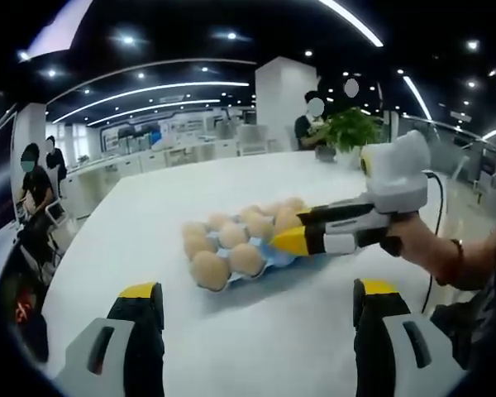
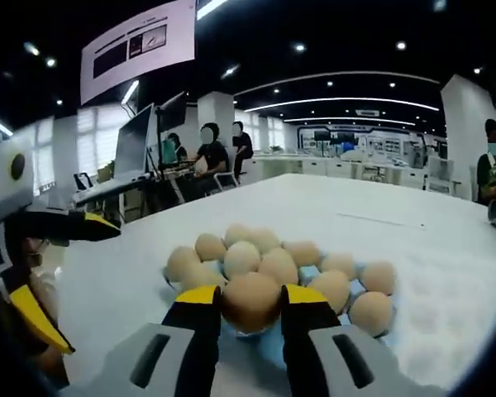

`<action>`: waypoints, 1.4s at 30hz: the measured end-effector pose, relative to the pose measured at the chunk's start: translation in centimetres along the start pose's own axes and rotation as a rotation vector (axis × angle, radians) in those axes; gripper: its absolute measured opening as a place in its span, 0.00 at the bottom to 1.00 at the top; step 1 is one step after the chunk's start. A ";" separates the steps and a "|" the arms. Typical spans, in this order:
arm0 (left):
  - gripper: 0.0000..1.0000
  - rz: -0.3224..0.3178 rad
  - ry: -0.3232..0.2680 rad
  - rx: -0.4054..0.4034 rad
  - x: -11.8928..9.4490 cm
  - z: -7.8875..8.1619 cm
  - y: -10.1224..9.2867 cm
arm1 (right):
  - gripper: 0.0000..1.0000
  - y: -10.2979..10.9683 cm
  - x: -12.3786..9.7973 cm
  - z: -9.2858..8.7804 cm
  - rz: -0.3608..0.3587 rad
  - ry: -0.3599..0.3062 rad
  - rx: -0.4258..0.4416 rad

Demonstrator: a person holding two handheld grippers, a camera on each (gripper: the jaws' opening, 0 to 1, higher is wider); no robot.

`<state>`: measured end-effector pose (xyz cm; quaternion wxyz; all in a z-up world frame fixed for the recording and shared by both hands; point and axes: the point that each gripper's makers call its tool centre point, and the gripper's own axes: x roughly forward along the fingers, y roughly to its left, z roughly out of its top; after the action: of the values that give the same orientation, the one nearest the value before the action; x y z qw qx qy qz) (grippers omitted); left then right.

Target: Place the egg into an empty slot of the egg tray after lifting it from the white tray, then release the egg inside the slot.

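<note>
Egg (image 2: 251, 299) sits clenched in your right claw (image 2: 251, 308), low over the blue egg tray (image 2: 269, 347) at the counter's (image 2: 413, 248) centre. Lower it straight into the vacant slot at 6 o'clock, then part the jaws slowly. Left claw (image 1: 256, 302) hangs released.

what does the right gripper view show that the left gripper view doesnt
Right gripper view alone: the held egg seen close, pinched between the right gripper jaws, over the egg tray; also a wall screen.

Left gripper view alone: the left gripper own jaws, open with nothing between them, a potted plant, and the hand holding the right gripper.

Both: the white table and the tray of eggs.
</note>
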<state>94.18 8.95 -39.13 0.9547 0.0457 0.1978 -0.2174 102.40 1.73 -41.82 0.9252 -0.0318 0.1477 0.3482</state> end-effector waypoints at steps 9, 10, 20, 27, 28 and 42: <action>0.97 0.006 0.010 -0.012 0.1 -0.4 0.5 | 0.29 0.4 0.8 -0.6 0.006 0.005 -0.067; 0.97 0.004 0.011 -0.012 0.2 -0.4 0.5 | 0.29 0.4 0.9 -0.6 0.007 0.001 -0.078; 0.97 -0.001 0.011 -0.015 0.3 -0.5 0.3 | 0.32 0.7 1.4 -0.4 0.025 -0.012 -0.079; 0.97 0.004 0.006 -0.016 0.1 -0.4 0.4 | 0.39 0.9 1.0 -0.3 0.033 -0.021 -0.076; 0.97 0.004 0.006 -0.016 0.1 -0.4 0.4 | 0.41 0.9 1.0 -0.2 0.033 -0.026 -0.075; 0.99 -0.007 -0.001 -0.014 0.1 -0.3 0.0 | 0.77 0.1 -0.4 1.0 0.028 -0.044 -0.013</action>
<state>94.18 9.00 -39.46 0.9544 0.0381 0.1989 -0.2193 102.27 1.72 -40.78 0.9230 -0.0283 0.1255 0.3627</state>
